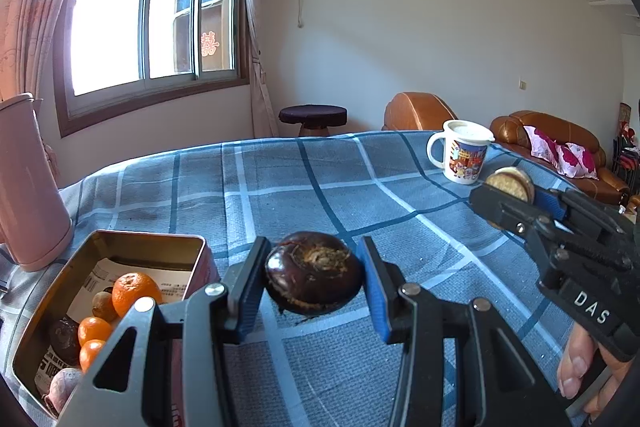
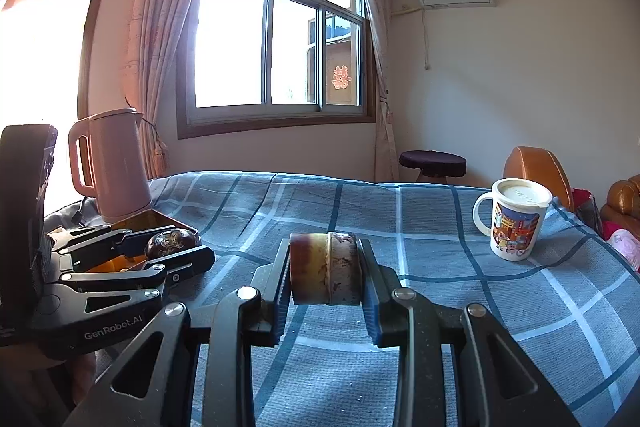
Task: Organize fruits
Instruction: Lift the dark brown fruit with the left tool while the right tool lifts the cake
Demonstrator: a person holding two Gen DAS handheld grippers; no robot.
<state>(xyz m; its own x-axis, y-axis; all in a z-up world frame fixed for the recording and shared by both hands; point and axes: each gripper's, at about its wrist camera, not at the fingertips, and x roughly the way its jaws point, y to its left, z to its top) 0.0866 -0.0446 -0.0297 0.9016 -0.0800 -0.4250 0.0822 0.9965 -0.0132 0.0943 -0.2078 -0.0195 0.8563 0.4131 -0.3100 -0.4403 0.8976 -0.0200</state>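
Note:
My left gripper [image 1: 314, 281] is shut on a dark brown water chestnut [image 1: 314, 273], held above the blue checked tablecloth just right of the open metal tin [image 1: 48, 311]. The tin holds mandarins [image 1: 134, 293], small brown fruits and a pinkish fruit on printed paper. My right gripper [image 2: 325, 277] is shut on a short round yellow-brown fruit slice [image 2: 325, 273], held edge-on above the cloth. In the left wrist view the right gripper [image 1: 505, 201] and its slice [image 1: 510, 183] are at the right, near the mug. In the right wrist view the left gripper [image 2: 176, 247] with the chestnut [image 2: 170, 243] is at the left.
A pink electric kettle [image 1: 24, 183] stands at the table's left behind the tin, also in the right wrist view [image 2: 114, 167]. A white cartoon mug with a lid [image 1: 464, 157] stands at the far right of the table [image 2: 516, 223]. Brown sofas and a stool stand beyond the table.

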